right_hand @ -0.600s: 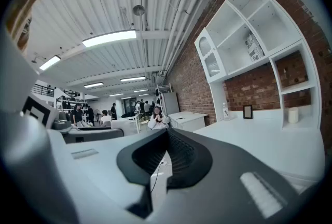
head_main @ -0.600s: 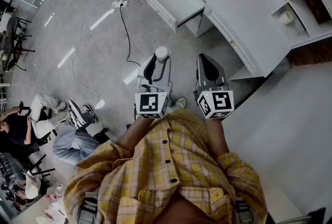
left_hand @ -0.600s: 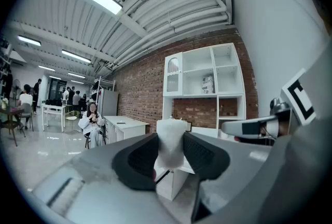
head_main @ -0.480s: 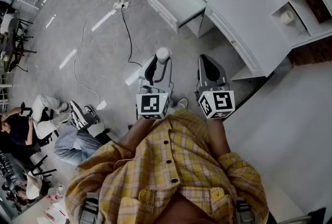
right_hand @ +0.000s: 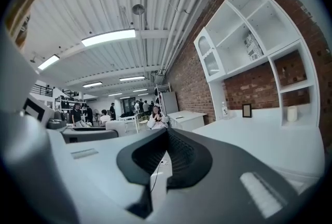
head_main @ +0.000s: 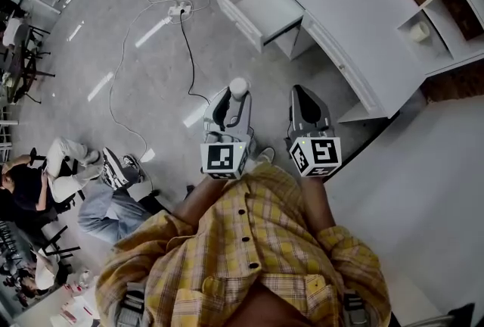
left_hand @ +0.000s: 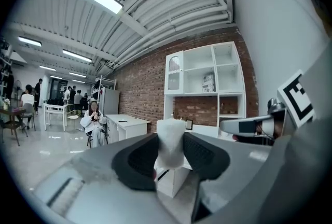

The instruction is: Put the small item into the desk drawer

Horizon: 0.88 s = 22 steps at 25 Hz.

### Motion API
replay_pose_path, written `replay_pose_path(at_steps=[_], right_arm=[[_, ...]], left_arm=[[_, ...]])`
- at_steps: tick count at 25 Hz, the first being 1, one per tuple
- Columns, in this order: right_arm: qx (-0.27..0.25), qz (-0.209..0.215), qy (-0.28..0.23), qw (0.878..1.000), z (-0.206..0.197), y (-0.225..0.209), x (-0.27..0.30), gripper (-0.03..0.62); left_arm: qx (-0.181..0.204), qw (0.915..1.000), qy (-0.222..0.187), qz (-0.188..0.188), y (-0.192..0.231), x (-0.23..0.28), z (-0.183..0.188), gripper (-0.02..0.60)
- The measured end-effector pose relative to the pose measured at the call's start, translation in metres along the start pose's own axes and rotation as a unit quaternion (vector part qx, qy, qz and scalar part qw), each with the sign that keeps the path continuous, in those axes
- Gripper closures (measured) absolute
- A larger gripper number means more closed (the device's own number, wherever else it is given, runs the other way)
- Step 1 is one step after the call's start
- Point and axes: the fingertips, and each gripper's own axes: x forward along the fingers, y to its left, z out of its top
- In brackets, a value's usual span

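Note:
A small white item (head_main: 237, 87) sits between the jaws of my left gripper (head_main: 231, 100), held above the grey floor. In the left gripper view the dark pads press both sides of the white item (left_hand: 171, 140), so the left gripper (left_hand: 171, 153) is shut on it. My right gripper (head_main: 303, 102) is held beside it to the right, its jaws together with nothing in them (right_hand: 165, 135). The white desk (head_main: 355, 15) stands ahead at the upper right. Its drawer (head_main: 261, 7) is pulled out and looks empty.
A power strip (head_main: 180, 9) with a black cable trailing over the floor lies left of the drawer. People sit on chairs at the left edge (head_main: 45, 174). A white shelf unit (head_main: 446, 15) stands behind the desk, and a white surface (head_main: 423, 189) fills the lower right.
Both grippers have shifted slightly down and right in the head view, and the desk with its drawer sits a little further right. The grip on the white item is unchanged.

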Motion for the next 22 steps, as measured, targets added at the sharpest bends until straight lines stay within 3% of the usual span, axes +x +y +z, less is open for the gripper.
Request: replay_pose_path(at_steps=[4,9,14,22], right_arm=[[0.004,0.000,0.007,1.000,-0.006,0.006,0.004,0.595],[0.004,0.004,0.014,1.000,-0.007,0.008,0.015,0.595],[0.000,0.002,0.012,1.000,-0.003,0.000,0.039,0.595],[0.000,0.002,0.015,1.000,0.000,-0.009,0.095,0.595]], left_arm=[[-0.004,0.9999,0.010,0.012,0.010,-0.004,-0.002,0.417],[-0.011,0.9999,0.010,-0.003,0.014,0.005,-0.006,0.417],[-0.009,0.9998,0.006,-0.016,0.020,0.030,-0.004,0.417],[-0.009,0.9998,0.015,-0.002,0.059,0.079,-0.001,0.417]])
